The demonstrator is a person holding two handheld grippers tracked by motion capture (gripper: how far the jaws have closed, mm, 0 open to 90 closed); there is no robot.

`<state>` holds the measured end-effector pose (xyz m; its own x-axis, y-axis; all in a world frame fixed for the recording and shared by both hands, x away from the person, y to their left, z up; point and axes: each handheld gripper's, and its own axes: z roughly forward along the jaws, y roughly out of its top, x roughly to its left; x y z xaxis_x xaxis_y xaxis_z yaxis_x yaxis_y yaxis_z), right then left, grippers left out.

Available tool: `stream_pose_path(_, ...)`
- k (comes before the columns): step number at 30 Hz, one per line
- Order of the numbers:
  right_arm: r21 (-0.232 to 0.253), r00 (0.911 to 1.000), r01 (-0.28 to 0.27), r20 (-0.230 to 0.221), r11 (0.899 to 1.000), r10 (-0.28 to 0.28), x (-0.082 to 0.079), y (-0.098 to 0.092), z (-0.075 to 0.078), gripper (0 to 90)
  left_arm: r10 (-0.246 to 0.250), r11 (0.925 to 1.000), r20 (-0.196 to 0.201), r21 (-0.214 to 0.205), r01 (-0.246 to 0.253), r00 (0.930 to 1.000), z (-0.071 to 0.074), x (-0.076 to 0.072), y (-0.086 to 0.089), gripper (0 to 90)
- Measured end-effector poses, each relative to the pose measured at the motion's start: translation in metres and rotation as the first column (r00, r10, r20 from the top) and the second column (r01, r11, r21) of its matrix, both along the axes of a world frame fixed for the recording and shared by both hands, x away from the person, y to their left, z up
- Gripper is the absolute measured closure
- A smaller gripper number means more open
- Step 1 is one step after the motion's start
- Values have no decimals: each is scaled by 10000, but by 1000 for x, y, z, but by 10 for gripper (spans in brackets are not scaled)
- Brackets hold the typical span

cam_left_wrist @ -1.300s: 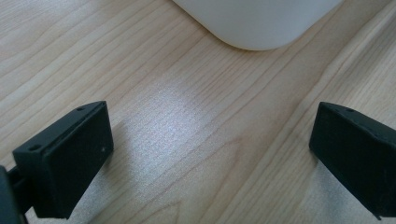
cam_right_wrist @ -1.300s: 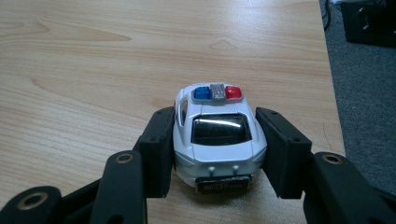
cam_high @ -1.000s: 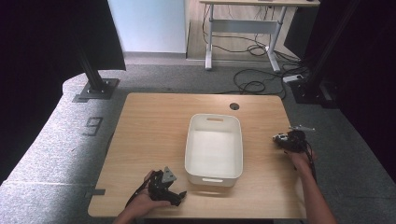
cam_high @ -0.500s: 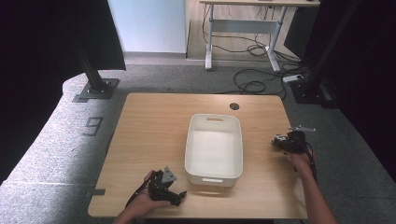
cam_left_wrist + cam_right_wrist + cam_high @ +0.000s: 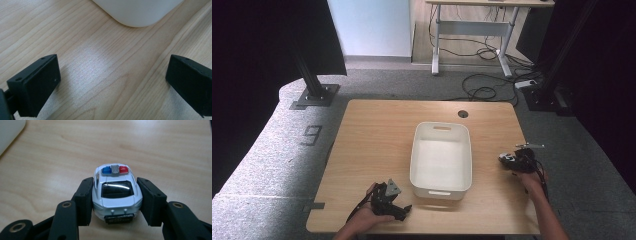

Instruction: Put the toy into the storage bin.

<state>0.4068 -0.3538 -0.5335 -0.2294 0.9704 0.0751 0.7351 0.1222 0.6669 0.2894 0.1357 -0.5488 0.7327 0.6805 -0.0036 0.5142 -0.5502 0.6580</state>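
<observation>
A white toy police car (image 5: 115, 192) with a blue and red light bar sits between the jaws of my right gripper (image 5: 114, 187), seen from its rear; both pads press on its sides. In the high view that right gripper (image 5: 511, 160) is over the table's right side, just right of the white bin (image 5: 441, 127). My left gripper (image 5: 402, 209) lies near the front edge, left of the bin's near corner. Its jaws stand wide apart in the left gripper view (image 5: 113, 75) with only bare wood between them, and the bin's rounded corner (image 5: 137, 12) is ahead.
The wooden table (image 5: 377, 130) has a round cable hole (image 5: 463, 114) behind the bin. Grey floor surrounds it, with a black stand foot (image 5: 314, 95) at the back left and a desk with cables (image 5: 482, 90) behind.
My right gripper has shifted a little left and nearer, toward the bin, with the toy car in it. The left gripper has stayed put.
</observation>
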Motion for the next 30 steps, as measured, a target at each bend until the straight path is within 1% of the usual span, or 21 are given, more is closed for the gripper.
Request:
stream_pose_path(2, -109, 9999, -3, -101, 9999, 1, -7, 2, 0, 494, -8, 10000, -5, 0, 8, 10000, 0, 0, 0, 0)
stream_pose_path(3, -76, 10000, -31, -52, 10000, 31, -11, 2, 0, 494, -16, 10000, -1, 1, 16, 10000, 0, 0, 0, 0)
stream_pose_path(4, -48, 9999, -2, -107, 10000, 1, -15, 3, -1, 493, -20, 10000, 2, 1, 20, 10000, 0, 0, 0, 0)
stream_pose_path(5, -173, 9999, -10, -148, 9998, 7, -18, 3, -2, 493, -25, 10000, 5, 9, 25, 10000, 0, 0, 0, 0)
stream_pose_path(6, -345, 9995, -46, -312, 9994, 35, -20, 4, -3, 491, -23, 10000, 7, 9, 23, 10000, 0, 0, 0, 0)
stream_pose_path(7, -477, 9996, -114, -250, 9988, 103, -23, 4, -4, 489, -27, 10000, 8, 8, 27, 10000, 0, 0, 0, 0)
stream_pose_path(8, -468, 9997, -104, -203, 9989, 95, -25, 4, -4, 486, -29, 10000, 7, 9, 29, 10000, 0, 0, 0, 0)
stream_pose_path(9, -453, 9997, -54, -230, 9990, 44, -25, 3, -4, 477, -38, 10000, 3, 2, 38, 10000, 0, 0, 0, 0)
stream_pose_path(10, -404, 9998, -49, -201, 9992, 41, -25, 2, -4, 449, -39, 10000, 4, 2, 39, 10000, 0, 0, 0, 0)
stream_pose_path(12, -317, 9999, -32, -155, 9995, 27, -24, 0, -2, 374, -51, 10000, 3, 0, 51, 10000, 0, 0, 0, 0)
stream_pose_path(13, -226, 9997, -111, -218, 9997, 106, -23, -1, -2, 341, -57, 10000, 4, -1, 57, 10000, 0, 0, -1, 0)
stream_pose_path(14, -246, 9997, -100, -227, 9996, 94, -22, -2, -1, 317, -62, 10000, 2, -1, 62, 10000, 0, 0, -1, 0)
stream_pose_path(16, -348, 10000, 22, -51, 9994, -23, -21, -3, 2, 302, -68, 10000, 3, -5, 68, 10000, 0, 0, -1, 0)
stream_pose_path(17, -297, 10000, 48, -6, 9995, -49, -19, -4, 3, 299, -69, 10000, 3, -1, 69, 10000, 0, 0, -1, 0)
stream_pose_path(20, -223, 9999, 116, 55, 9997, -115, -13, -3, 5, 304, -69, 10000, 2, -2, 69, 10000, 0, 0, -1, 0)
stream_pose_path(24, -356, 9998, 71, -173, 9993, -77, -10, 1, 2, 326, -65, 10000, 4, -5, 65, 10000, 0, 0, -1, 0)
stream_pose_path(26, -406, 9996, -7, -267, 9992, -4, -9, 2, 0, 360, -68, 10000, 4, -3, 68, 10000, 0, 0, -1, 0)
stream_pose_path(29, -575, 9986, -4, -524, 9983, -27, -8, 4, -3, 383, -68, 10000, 5, -1, 68, 10000, 0, 0, -1, 0)
stream_pose_path(30, -598, 9988, 10, -498, 9982, -40, -8, 4, -3, 387, -68, 10000, 4, -1, 68, 10000, 0, 0, -1, 0)
